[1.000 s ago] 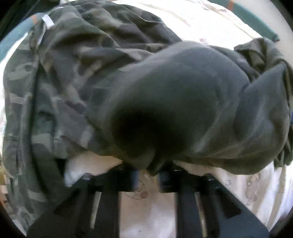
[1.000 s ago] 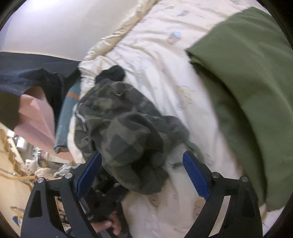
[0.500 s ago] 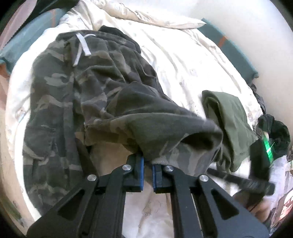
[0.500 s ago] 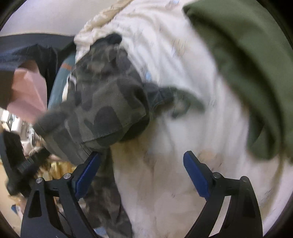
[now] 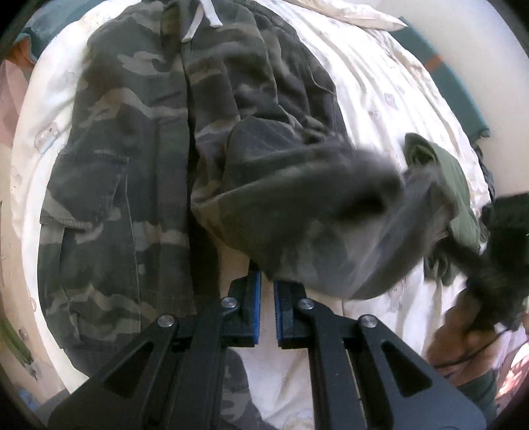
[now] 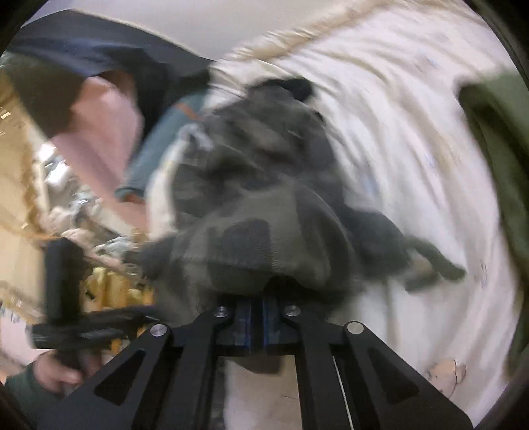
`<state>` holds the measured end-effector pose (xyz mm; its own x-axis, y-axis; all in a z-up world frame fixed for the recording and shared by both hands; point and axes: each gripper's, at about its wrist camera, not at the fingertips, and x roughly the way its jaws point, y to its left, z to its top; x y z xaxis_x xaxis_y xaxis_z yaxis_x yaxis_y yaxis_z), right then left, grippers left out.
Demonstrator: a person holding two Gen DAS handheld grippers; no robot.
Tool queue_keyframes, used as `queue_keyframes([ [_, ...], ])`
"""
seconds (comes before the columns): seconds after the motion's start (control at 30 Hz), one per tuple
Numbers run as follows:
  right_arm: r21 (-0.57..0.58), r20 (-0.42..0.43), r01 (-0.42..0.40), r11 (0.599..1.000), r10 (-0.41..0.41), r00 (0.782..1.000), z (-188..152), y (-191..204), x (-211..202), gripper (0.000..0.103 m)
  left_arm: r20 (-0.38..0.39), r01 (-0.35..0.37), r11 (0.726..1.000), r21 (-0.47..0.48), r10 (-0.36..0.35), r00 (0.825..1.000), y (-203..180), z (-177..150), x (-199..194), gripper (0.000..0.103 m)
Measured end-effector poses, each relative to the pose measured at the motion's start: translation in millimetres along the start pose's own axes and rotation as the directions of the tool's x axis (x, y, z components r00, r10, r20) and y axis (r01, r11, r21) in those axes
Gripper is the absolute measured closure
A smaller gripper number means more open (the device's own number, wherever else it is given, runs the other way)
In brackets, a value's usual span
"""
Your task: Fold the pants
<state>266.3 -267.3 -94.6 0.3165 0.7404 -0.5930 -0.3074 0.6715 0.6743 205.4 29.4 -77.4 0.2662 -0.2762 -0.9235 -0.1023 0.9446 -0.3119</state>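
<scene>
The camouflage pants [image 5: 139, 158] are spread over the white bed sheet [image 5: 380, 86], with the waistband and its white drawstring [image 5: 198, 20] at the far end in the left wrist view. One leg lies flat along the left side, while the other leg is lifted and doubled back toward the waist. The hem of that lifted leg is pinched in the left claw [image 5: 267, 284], whose blue pads are drawn almost together on the fabric edge. In the right wrist view, heavily blurred, the right claw [image 6: 257, 317] is seen with its jaws having just been closing, and they are now clamped on a bunched fold of the same camouflage cloth, which rises directly above the pads. An olive green garment [image 6: 496, 158] lies on the sheet well to the right of the pants. At the lower left of the right wrist view, a hand [image 6: 56, 373] is seen gripping the black handle of the other tool.
</scene>
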Motion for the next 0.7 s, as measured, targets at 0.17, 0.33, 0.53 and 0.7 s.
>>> queue_keyframes([
  [0.17,-0.229,0.082,0.002,0.973,0.018,0.997,44,75,-43,0.100,0.053,0.049,0.996,0.071,-0.052,0.997,-11,0,-38,0.099],
  [0.33,-0.378,0.176,0.002,0.926,0.069,0.982,95,146,-90,0.100,0.200,0.095,0.979,0.178,-0.131,0.971,-36,10,-105,0.099],
  [0.53,-0.513,0.301,0.101,0.853,0.068,0.951,145,233,-129,0.100,0.270,0.079,0.984,0.161,-0.121,0.955,-33,18,-124,0.096],
  [0.7,-0.456,0.302,0.208,0.866,-0.069,0.951,189,235,-94,0.100,0.213,0.047,0.995,0.084,-0.064,0.975,-12,9,-91,0.080],
])
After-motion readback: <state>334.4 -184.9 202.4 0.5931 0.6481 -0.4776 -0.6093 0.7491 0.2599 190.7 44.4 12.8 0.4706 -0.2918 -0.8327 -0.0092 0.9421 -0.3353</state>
